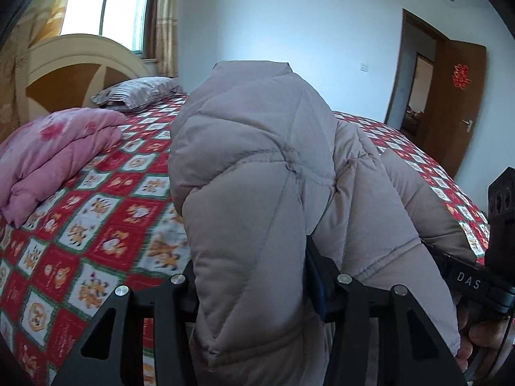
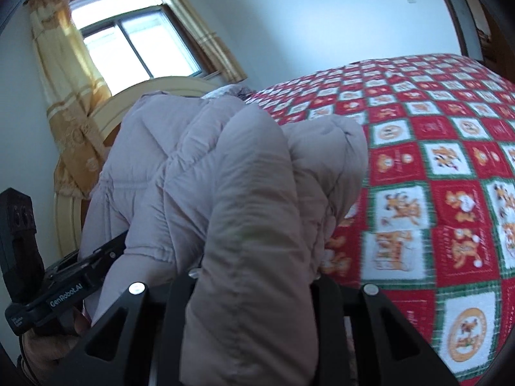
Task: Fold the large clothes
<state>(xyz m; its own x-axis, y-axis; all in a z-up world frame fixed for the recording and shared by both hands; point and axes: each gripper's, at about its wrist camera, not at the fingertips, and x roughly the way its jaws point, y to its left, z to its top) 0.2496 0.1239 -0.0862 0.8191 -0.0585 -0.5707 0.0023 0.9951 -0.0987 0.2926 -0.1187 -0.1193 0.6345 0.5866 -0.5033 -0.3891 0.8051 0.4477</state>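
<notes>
From the left wrist, the left gripper (image 1: 254, 276) clenches a fold of the puffy grey jacket (image 1: 257, 167), which rises lengthwise away over the red patterned bedspread (image 1: 106, 212). From the right wrist, the right gripper (image 2: 254, 276) grips the jacket (image 2: 231, 173) too, bunched and running toward the headboard (image 2: 106, 109).

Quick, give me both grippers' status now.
Left gripper: shut on the puffer jacket.
Right gripper: shut on the same puffer jacket, lifted above the bed.
</notes>
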